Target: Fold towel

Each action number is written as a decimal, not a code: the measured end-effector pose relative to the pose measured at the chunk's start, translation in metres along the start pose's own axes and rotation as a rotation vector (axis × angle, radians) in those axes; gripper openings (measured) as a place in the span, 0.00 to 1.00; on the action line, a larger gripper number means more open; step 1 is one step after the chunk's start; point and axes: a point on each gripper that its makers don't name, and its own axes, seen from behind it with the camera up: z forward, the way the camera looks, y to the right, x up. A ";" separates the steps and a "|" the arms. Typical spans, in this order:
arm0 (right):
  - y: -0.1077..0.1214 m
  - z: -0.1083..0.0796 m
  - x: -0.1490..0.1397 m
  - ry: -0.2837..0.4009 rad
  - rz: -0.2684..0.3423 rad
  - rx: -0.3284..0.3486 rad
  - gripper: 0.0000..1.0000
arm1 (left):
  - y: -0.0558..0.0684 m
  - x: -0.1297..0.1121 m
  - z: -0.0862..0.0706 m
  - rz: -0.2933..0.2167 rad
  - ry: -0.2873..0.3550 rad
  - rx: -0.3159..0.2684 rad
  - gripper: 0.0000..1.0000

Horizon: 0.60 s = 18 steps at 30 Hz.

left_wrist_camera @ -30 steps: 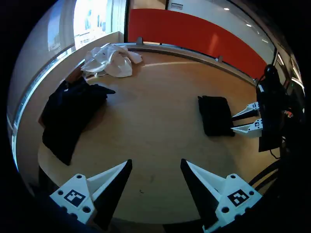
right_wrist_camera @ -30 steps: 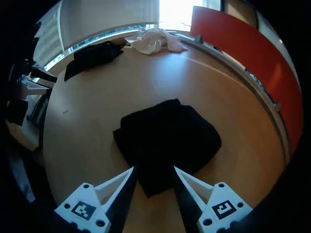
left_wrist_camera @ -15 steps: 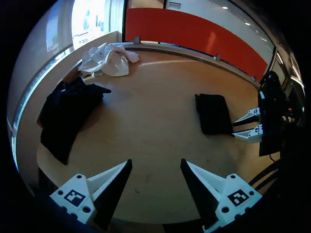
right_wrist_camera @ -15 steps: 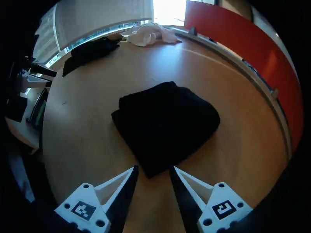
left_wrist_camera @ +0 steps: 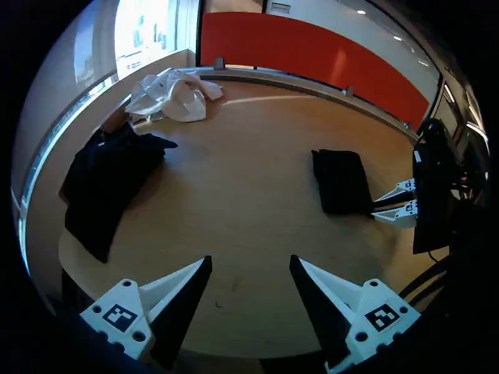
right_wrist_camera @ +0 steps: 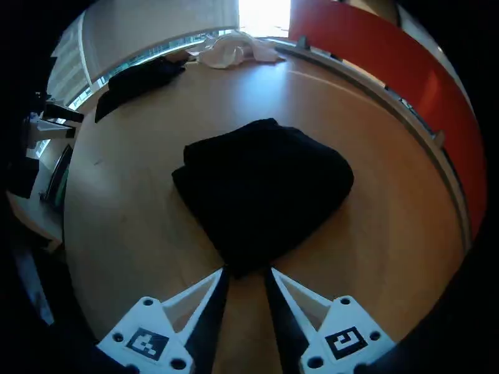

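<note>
so the right claw [right_wrist_camera: 245, 274] has backed off the folded black towel [right_wrist_camera: 262, 187]. a second ago its fingers straddled the near corner, now that corner sits right at the tips and the gap has gone narrow, nothing pinched as far as i can tell. the towel lies flat on the table [left_wrist_camera: 249, 156], a compact folded bundle. the left claw [left_wrist_camera: 249, 262] hasn't budged, hanging wide over bare wood. looks to me like the fold is basically finished.
</note>
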 end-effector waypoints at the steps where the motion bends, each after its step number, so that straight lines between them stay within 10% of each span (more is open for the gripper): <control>1: 0.000 0.000 0.000 0.002 0.004 0.000 0.28 | 0.000 0.000 0.000 0.000 0.000 0.000 0.92; 6: -0.001 0.001 0.001 0.014 0.021 -0.001 0.08 | 0.001 0.001 0.001 0.005 0.000 -0.002 0.92; 18: 0.004 -0.010 0.023 0.072 0.025 -0.019 0.03 | 0.005 0.007 0.003 0.018 0.004 -0.020 0.92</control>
